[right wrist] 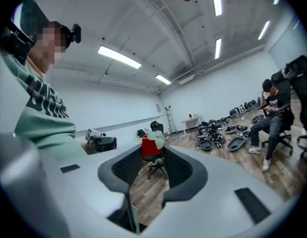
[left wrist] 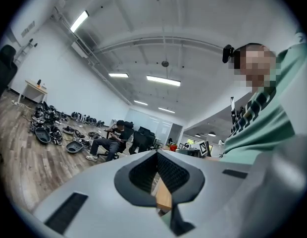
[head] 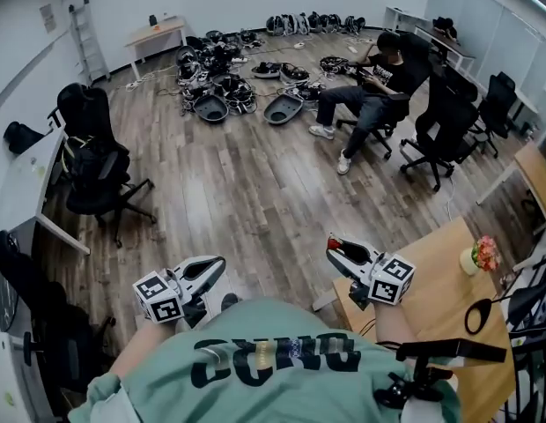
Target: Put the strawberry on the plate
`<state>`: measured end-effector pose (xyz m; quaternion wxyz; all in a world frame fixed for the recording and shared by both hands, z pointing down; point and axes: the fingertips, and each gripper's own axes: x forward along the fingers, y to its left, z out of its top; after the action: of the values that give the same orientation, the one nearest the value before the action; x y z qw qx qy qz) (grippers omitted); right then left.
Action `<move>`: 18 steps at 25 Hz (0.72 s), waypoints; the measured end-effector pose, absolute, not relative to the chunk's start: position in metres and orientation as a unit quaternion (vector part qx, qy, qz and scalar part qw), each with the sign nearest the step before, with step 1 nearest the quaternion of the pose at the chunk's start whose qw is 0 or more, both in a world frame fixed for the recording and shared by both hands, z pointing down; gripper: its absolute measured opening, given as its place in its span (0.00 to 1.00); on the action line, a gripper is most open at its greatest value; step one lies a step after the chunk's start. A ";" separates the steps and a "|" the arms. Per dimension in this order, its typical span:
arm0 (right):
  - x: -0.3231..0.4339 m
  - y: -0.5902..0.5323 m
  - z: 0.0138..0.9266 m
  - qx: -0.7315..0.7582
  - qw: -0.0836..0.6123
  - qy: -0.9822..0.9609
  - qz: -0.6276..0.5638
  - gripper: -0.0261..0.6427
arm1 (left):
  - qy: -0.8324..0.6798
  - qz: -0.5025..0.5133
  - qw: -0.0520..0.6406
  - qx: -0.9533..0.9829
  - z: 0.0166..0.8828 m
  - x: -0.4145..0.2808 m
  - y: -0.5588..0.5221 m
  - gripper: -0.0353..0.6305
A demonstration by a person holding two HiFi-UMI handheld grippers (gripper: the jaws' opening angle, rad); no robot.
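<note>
Facing the wood-plank floor (head: 238,183), the person had the wooden desk (head: 431,258) at their right, and both grippers pointed level! Left gripper (head: 216,269) had its jaws closed together with nothing in them. Right gripper (head: 336,247) pinched the strawberry (right wrist: 151,147) at its jaw tips, red body and green leaves, in mid-air, off the desk.

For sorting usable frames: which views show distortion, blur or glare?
Head view: fisheye bends the wooden floor, yet it is sharp. Left gripper view: black round edge, ceiling lamps glare white, left gripper near the lens looks soft. Right gripper view: same round edge; strawberry slightly soft.
</note>
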<state>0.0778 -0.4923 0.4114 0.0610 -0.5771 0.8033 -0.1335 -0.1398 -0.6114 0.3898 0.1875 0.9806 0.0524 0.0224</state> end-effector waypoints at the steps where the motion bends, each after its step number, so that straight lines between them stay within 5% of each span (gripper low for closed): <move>1: 0.083 -0.499 0.411 -0.589 0.055 0.796 -0.130 0.24 | 0.067 0.019 0.187 0.980 0.391 -0.132 -0.625 0.06; 18: 0.124 -0.704 0.375 -0.729 0.037 0.677 -0.098 0.24 | 0.226 -0.009 0.164 0.960 0.376 -0.050 -0.916 0.06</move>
<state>0.1236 -0.7043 0.3750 0.0370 -0.7285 0.6770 -0.0980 -0.0504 -0.9163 0.3762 0.1643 0.9602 0.2255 -0.0089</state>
